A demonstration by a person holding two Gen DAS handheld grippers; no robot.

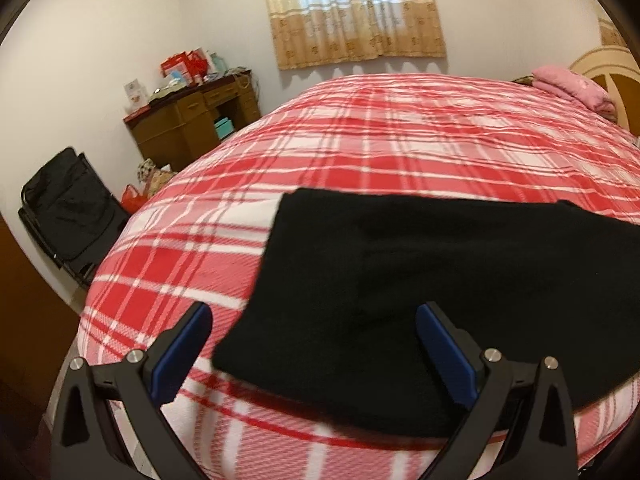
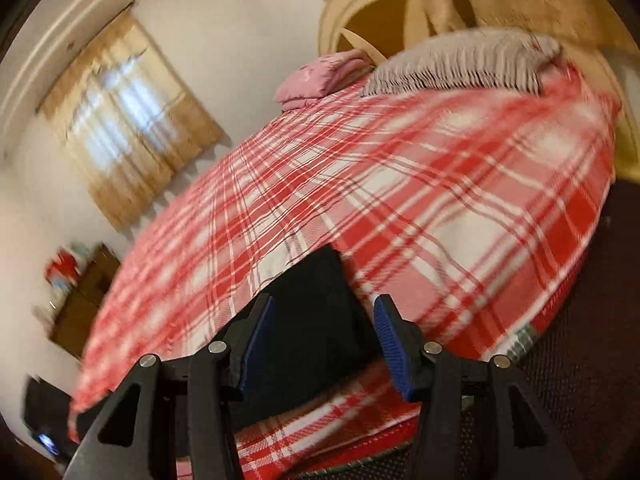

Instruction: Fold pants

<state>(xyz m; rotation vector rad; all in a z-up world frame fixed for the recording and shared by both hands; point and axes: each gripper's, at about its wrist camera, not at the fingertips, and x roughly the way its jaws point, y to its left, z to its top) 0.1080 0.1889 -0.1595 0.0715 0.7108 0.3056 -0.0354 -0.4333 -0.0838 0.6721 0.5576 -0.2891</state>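
The black pants (image 1: 420, 280) lie folded into a flat rectangle on the red and white plaid bed cover (image 1: 360, 140), near the bed's front edge. My left gripper (image 1: 314, 316) is open and empty, above the left end of the pants. In the right wrist view the pants (image 2: 316, 320) show as a dark shape between the fingers. My right gripper (image 2: 324, 312) is open and empty, held above the right end of the pants. That view is blurred.
A folded pink blanket (image 1: 568, 84) and a grey fringed pillow (image 2: 460, 64) lie by the headboard (image 1: 600, 68). A wooden desk (image 1: 192, 120) with clutter stands at the far left wall. A black folding chair (image 1: 68, 212) stands beside the bed. A curtained window (image 1: 352, 8) is behind.
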